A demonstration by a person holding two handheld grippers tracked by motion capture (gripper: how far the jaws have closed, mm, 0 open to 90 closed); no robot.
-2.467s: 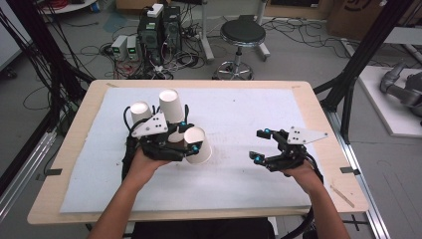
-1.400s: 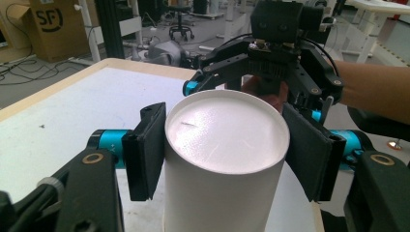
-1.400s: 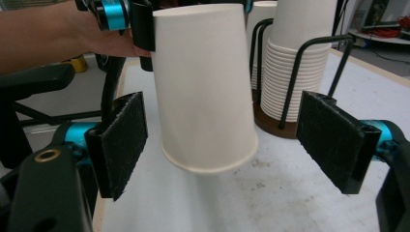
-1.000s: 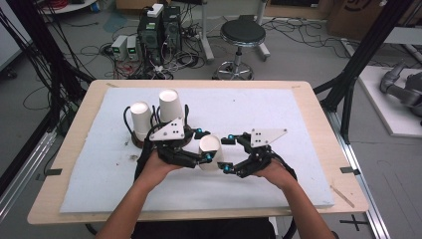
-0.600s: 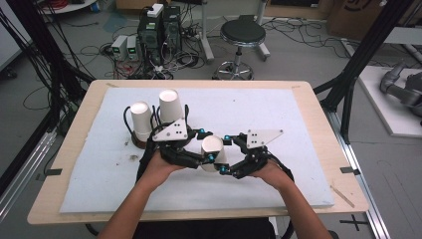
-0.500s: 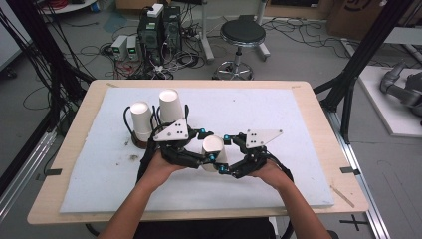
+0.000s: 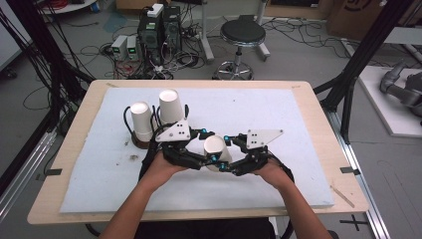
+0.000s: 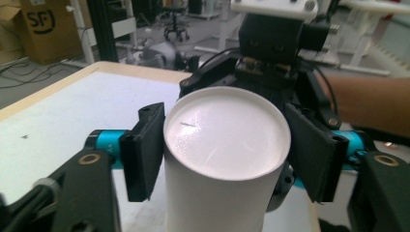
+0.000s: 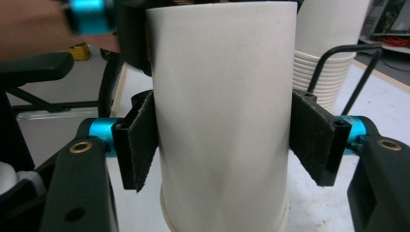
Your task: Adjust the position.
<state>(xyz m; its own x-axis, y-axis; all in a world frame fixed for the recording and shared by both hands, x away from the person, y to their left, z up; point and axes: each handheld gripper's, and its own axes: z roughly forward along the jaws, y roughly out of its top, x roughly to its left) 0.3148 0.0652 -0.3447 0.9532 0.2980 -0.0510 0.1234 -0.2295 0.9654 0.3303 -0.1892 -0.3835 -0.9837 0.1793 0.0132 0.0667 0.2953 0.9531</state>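
Near the left edge of the tabletop [image 7: 298, 94] stand two stacks of white cups, bottoms up. The left stack [image 7: 141, 121] is nearest that edge, and the taller stack [image 7: 170, 106] stands just beside it, a little farther from the person. A white mat [image 7: 278, 114] covers most of the tabletop.

The left gripper [image 7: 205, 149] is held close in front of these stacks, near the middle of the tabletop, and points to the right. Its jaws have just been opening. In the left gripper view its pads [image 8: 145, 150] stand on both sides of the cup [image 7: 215, 151], the left one against the wall or just beside it, the right one a little apart. I cannot tell if the left one still presses.

The cup is a single white one, held between the two grippers above the middle of the tabletop, bottom toward the left gripper, tilted.

The right gripper [image 7: 230, 158] points left toward the other one. Its jaws have just been closing around the cup. In the right gripper view both pads [image 9: 142, 145] lie against the cup's wall, so this gripper is clamped on the cup.
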